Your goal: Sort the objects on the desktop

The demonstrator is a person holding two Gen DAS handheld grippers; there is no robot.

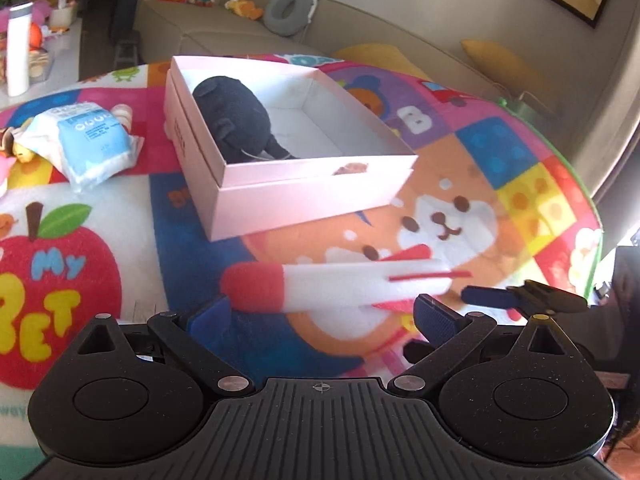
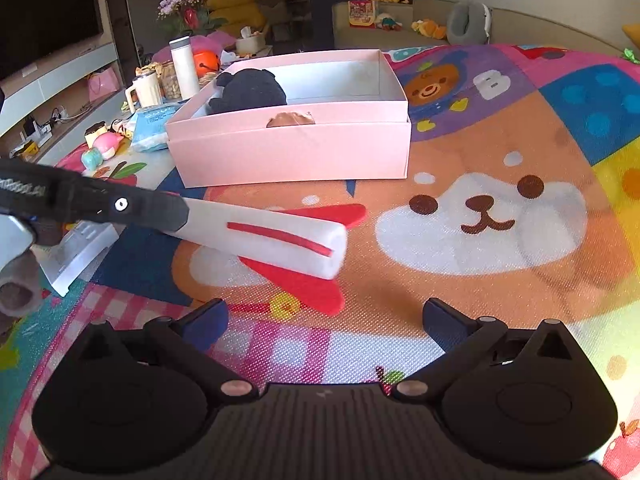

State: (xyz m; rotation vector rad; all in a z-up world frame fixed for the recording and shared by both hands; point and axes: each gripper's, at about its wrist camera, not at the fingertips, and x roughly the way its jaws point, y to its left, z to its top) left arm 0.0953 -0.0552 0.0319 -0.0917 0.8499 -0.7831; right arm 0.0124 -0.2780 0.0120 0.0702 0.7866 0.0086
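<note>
Bright printed fabric, a play mat (image 2: pixel 500 280) with a dog's face, an apple and letter blocks, covers the surface; behind it are a beige sofa (image 1: pixel 224 36) strewn with toys and a side shelf holding a white bottle (image 2: pixel 185 67) and a mug (image 2: pixel 145 89). A foam rocket (image 1: pixel 340 284) lies flat on the mat just in front of the pink box (image 2: pixel 296 136), which holds a dark plush toy (image 1: pixel 234 116). In the left wrist view its long axis runs across the frame, red nose to the left, finned tail to the right. The left gripper (image 1: pixel 320 316) has its jaws spread wide either side of the rocket, clamping nothing. The right gripper (image 2: pixel 324 320) is likewise wide apart and empty, near the tail.
</note>
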